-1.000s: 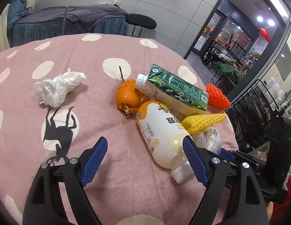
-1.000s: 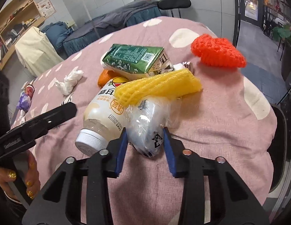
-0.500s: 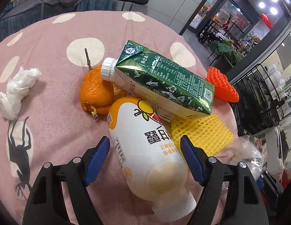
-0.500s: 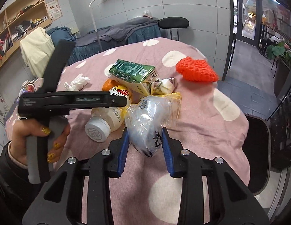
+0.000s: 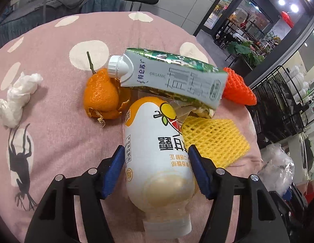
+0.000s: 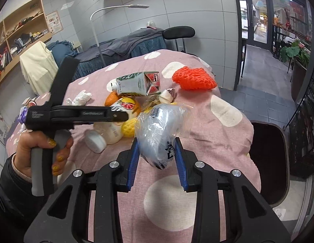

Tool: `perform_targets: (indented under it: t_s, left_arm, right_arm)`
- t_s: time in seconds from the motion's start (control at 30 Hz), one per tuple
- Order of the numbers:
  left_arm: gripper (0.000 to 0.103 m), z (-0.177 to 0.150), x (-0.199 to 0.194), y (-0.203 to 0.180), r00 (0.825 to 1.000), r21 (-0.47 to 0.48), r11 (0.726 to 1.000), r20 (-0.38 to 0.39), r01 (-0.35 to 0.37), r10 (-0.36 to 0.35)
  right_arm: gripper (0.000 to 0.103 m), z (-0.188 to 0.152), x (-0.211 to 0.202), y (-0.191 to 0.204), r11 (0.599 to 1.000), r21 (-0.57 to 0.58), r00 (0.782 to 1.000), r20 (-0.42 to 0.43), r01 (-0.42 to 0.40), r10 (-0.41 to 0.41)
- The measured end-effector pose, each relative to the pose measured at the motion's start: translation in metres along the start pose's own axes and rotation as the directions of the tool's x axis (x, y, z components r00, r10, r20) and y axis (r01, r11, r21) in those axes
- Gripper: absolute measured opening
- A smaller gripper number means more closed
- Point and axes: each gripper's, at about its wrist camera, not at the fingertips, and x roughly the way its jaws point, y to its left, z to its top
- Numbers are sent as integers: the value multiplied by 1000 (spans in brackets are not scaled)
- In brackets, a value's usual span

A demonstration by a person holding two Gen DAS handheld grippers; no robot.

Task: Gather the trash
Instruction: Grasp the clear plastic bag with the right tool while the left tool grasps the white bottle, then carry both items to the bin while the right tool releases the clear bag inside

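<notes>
A white and orange drink bottle (image 5: 157, 141) lies on the pink dotted tablecloth (image 5: 55, 121), cap toward me. My left gripper (image 5: 157, 162) straddles its body; the jaws are closing, and the blue pads (image 5: 114, 168) stand right at its sides. Beyond it lie a green milk carton (image 5: 177, 79), orange peel (image 5: 102, 95), a yellow foam net (image 5: 213, 139), a red foam net (image 5: 238, 89) and a crumpled tissue (image 5: 17, 97). My right gripper (image 6: 157, 145) is shut on a crumpled clear plastic bag (image 6: 159, 129), held above the table's near edge.
A person's hand (image 6: 41, 147) holds the left gripper's handle. A dark rounded seat (image 6: 266, 162) stands just off the table's right edge, a black wire rack (image 5: 278, 101) beyond it. A massage bed (image 6: 126, 46) and a black stool (image 6: 177, 33) stand behind the table.
The left gripper moved forward over the bottle and its jaws narrowed around it. The right gripper lifted the plastic bag up and back from the pile.
</notes>
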Motion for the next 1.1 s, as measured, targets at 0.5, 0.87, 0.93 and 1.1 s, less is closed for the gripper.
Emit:
perform_targets:
  t_s: [0.5, 0.87, 0.93, 1.1]
  left_arm:
    - [62, -18, -64, -42, 977, 117, 992, 201, 54, -77]
    - [63, -22, -36, -140, 952, 333, 926, 183, 176, -246]
    - [63, -25, -27, -158, 951, 353, 913, 153, 203, -270]
    - [63, -29, -9, -191, 947, 400, 882, 93, 249, -309]
  right_arm:
    - [35, -7, -25, -65, 985, 147, 990, 90, 93, -106]
    - [35, -31, -15, -173, 899, 338, 955, -2, 280, -297]
    - [35, -39, -4, -195, 877, 371, 949, -40, 305, -313]
    - [35, -61, 34, -237, 838, 402, 930, -148, 368, -338]
